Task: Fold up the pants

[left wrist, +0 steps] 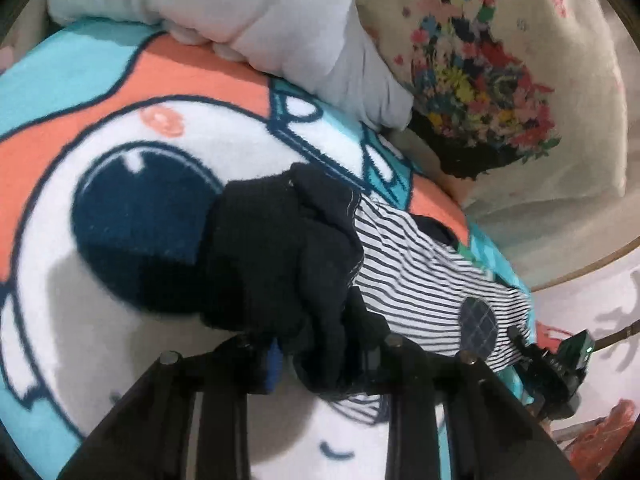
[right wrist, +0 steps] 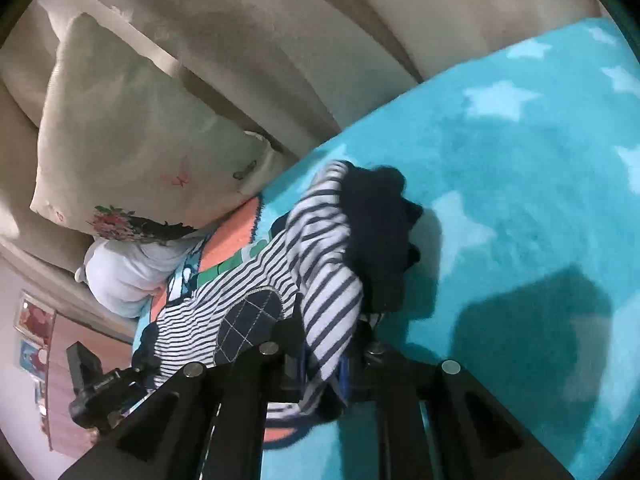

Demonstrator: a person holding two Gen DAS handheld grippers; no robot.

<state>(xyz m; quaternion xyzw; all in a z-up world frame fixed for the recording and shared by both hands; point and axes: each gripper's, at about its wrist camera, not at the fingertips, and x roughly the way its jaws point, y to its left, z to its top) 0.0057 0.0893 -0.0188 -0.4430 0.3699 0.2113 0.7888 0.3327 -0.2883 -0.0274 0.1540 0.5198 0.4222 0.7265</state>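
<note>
The pants [left wrist: 420, 280] are small, white with navy stripes, a dark navy waistband [left wrist: 280, 248] and a checked knee patch [left wrist: 478, 326]. They lie bunched on a cartoon fleece blanket [left wrist: 160, 120]. My left gripper [left wrist: 320, 360] is shut on the navy waistband cloth. In the right wrist view the striped pants [right wrist: 248, 280] rise to my right gripper [right wrist: 324, 364], which is shut on a striped fold beside the navy band [right wrist: 380, 240]. Each gripper shows in the other's view: the right gripper [left wrist: 560, 364] and the left gripper [right wrist: 96, 384], at the far ends of the garment.
The turquoise star-patterned part of the blanket [right wrist: 520, 160] spreads to the right. A white pillow [left wrist: 240, 8] and a floral cushion [left wrist: 480, 80] lean at the back against a beige sofa back [right wrist: 320, 20]. The blanket's edge drops off beside the right gripper.
</note>
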